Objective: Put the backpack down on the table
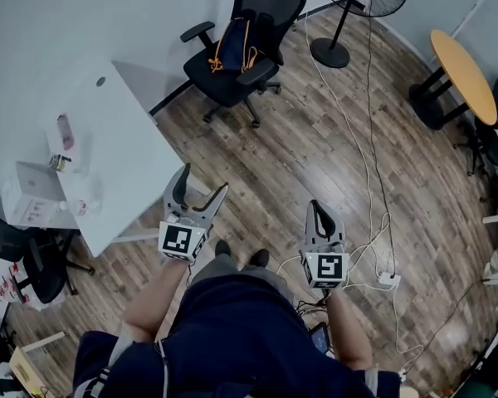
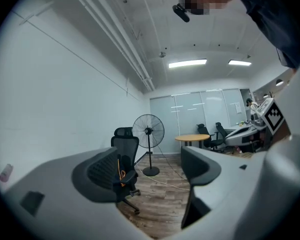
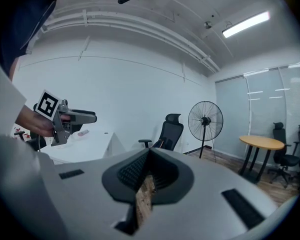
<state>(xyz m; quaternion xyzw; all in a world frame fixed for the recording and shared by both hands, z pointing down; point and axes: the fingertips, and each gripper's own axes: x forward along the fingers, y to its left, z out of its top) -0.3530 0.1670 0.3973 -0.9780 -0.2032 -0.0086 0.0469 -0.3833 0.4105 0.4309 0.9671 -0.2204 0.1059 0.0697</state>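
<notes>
Backpack (image 1: pixel 231 48), dark with orange straps

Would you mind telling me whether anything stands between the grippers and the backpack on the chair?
Nothing visible does. Only bare floor lies between the left gripper, the right gripper and the chair that holds the backpack. The table stands off to the left of that path.
</notes>
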